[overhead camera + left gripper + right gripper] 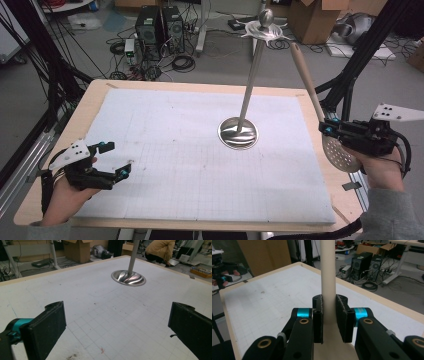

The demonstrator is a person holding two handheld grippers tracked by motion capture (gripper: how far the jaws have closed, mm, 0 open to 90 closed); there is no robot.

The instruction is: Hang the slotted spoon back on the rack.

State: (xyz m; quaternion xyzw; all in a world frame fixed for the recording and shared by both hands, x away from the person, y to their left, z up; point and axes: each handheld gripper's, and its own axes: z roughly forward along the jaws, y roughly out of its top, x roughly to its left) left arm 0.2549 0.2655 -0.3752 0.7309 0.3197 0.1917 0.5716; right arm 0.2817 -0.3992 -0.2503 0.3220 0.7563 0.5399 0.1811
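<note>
The right gripper (327, 129) sits at the right edge of the table (95, 95), its jaws clamped on the pale handle of a skimmer (310, 95). In the right gripper view the handle (328, 277) rises straight up between the two black pads (343, 317), which press against it from both sides. From above, the handle slants up and away from that gripper toward the top of the stand (248, 85), while the round perforated head (340, 154) hangs below the gripper, just beside the hand (380, 170) and over the table's right border. The stand is a tall metal pole on a round, shiny, dish-like base (238, 133), placed ahead and to the left of the right gripper; hooked arms spread at its top under a ball (265, 18), and the handle's tip lies near those arms, though whether it touches one is unclear. The base holds nothing but the pole. The left gripper (112, 160) is near the table's front left corner, low over the white gridded mat (175, 165), with its jaws wide apart and nothing between them. In the left gripper view the stand's base (128, 278) lies well ahead of it, and a crouching person (160, 250) shows beyond the table.
</note>
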